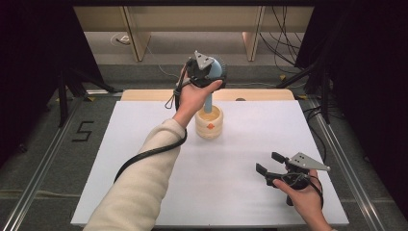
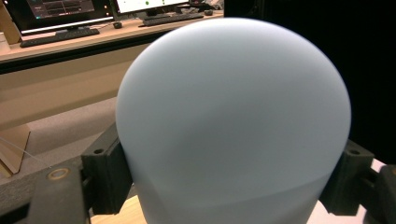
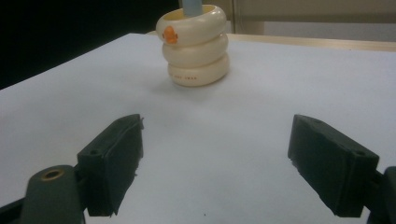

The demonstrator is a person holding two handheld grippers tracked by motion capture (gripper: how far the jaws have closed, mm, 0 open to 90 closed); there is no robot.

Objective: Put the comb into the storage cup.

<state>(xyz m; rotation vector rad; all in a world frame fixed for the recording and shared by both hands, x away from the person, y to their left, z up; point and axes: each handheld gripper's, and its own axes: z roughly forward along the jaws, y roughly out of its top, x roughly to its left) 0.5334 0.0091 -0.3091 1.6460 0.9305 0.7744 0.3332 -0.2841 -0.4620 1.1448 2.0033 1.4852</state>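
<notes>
A cream ringed holder with an orange dot stands at the table's centre back; it looks like three stacked rings. A pale blue stem rises from it to a rounded blue head. My left gripper is shut on that blue head, above the holder, with its jaws pressed on both sides of it. My right gripper stands open low over the table at the front right, nothing between its jaws, pointing toward the holder.
The white table top sits on a wooden board whose edge shows at the back. Metal rails run along both sides on the floor. Wooden furniture legs and cables lie beyond. Monitors and keyboards stand on a desk behind.
</notes>
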